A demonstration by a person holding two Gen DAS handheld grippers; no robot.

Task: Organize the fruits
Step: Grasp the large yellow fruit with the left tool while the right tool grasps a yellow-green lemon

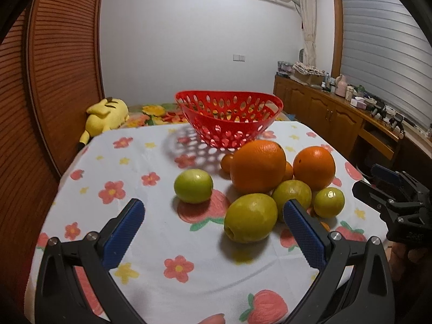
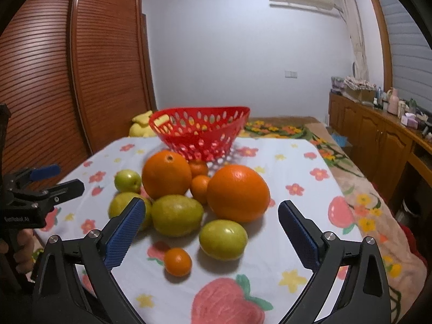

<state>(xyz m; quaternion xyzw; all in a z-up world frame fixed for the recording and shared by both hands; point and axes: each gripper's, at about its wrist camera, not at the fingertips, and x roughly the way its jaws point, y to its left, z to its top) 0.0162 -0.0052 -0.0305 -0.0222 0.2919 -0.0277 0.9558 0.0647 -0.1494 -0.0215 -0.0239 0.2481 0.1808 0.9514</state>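
A red perforated basket (image 1: pixel 229 116) (image 2: pixel 199 132) stands at the far side of the flowered tablecloth (image 1: pixel 162 243), nothing visible inside. In front of it lies a cluster of fruit: two big oranges (image 1: pixel 257 166) (image 1: pixel 314 168), several green fruits (image 1: pixel 193 185) (image 1: pixel 250 217) (image 2: pixel 176 215) (image 2: pixel 223 239), and small tangerines (image 2: pixel 178 261) (image 2: pixel 199 189). My left gripper (image 1: pixel 213 216) is open, low over the cloth just short of the green fruit. My right gripper (image 2: pixel 212 217) is open too, with a green fruit and a big orange (image 2: pixel 238 193) ahead between its fingers, touching neither.
A yellow plush toy (image 1: pixel 106 116) lies behind the table's left corner. A brown slatted wardrobe (image 2: pixel 81 67) stands on the left. Wooden cabinets (image 1: pixel 337 113) with clutter run along the right wall. A flowered blanket (image 2: pixel 359 189) lies right of the cloth.
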